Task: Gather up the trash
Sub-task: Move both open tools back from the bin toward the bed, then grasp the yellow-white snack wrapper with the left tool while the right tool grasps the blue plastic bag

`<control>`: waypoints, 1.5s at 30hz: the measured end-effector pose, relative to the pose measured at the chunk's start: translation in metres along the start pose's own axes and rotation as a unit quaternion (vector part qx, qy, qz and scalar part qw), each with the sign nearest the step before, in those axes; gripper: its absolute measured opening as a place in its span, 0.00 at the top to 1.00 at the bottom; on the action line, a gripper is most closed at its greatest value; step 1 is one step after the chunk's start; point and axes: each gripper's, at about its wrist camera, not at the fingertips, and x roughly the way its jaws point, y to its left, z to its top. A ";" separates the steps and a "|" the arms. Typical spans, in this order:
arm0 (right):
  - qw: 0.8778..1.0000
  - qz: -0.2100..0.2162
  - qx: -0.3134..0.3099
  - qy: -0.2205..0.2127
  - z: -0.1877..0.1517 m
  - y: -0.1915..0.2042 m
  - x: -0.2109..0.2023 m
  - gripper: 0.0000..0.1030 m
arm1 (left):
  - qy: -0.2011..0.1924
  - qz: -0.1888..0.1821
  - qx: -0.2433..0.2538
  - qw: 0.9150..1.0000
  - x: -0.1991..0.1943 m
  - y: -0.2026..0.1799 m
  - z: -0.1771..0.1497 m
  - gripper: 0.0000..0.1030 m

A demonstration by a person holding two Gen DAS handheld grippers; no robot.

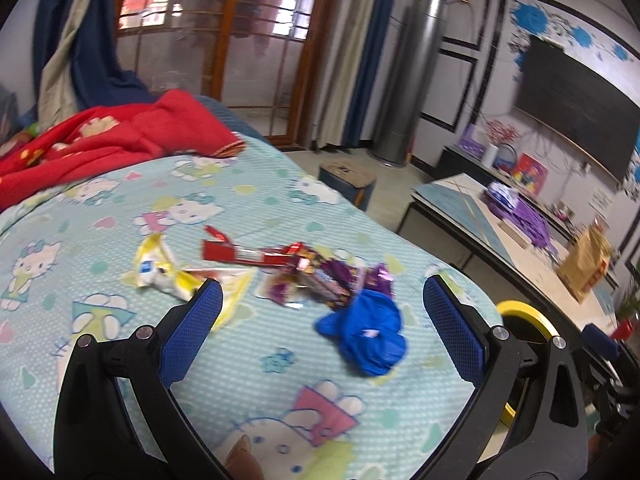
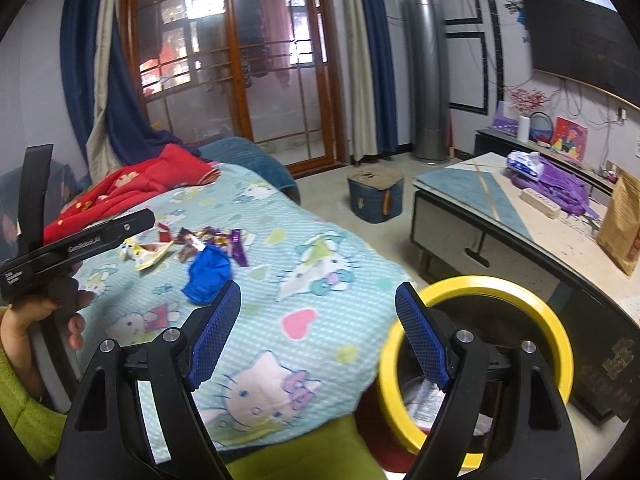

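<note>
Trash (image 1: pixel 304 276) lies scattered in a loose band on the bedsheet (image 1: pixel 100 208), toward the bed's right edge, above the yellow-rimmed bin (image 2: pixel 476 364) that stands on the floor against that edge. I note a crumpled blue glove (image 1: pixel 362 334), purple wrappers (image 1: pixel 344 280), a long red wrapper (image 1: pixel 248 254) and a yellow-white packet (image 1: pixel 164 270). The band's long axis runs left to right across my left view.

My left gripper (image 1: pixel 322 316) hangs directly over the pile, jaws spread wide and holding nothing; the blue glove sits between the finger lines, slightly toward the right finger and just ahead of the tips. My right gripper (image 2: pixel 318 330) is likewise wide open and empty, positioned at the bed's edge with its right finger over the bin's mouth; the trash lies well ahead and to its left.

Judgement: the left gripper is nearer. The glove looks soft and compressible; the foil wrappers are flat and may slip.
</note>
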 end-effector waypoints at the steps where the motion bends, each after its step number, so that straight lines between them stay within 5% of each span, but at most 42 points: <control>1: 1.000 0.004 0.000 0.002 0.001 0.003 0.003 0.25 | 0.000 0.005 -0.006 1.000 0.000 0.006 0.001 0.10; 14: 0.997 0.057 -0.027 0.054 0.007 0.061 0.063 0.25 | 0.009 0.050 -0.072 0.996 0.007 0.066 0.001 0.10; 30: 0.988 0.088 -0.020 0.128 0.002 0.089 0.138 0.26 | 0.051 0.031 -0.175 0.983 0.041 0.117 -0.017 0.10; 39: 0.984 0.097 -0.002 0.147 -0.009 0.086 0.152 0.62 | 0.064 0.011 -0.213 0.975 0.055 0.114 -0.021 0.39; 45: 0.985 0.102 0.002 0.142 -0.014 0.081 0.145 0.76 | 0.077 0.016 -0.207 0.975 0.063 0.107 -0.023 0.54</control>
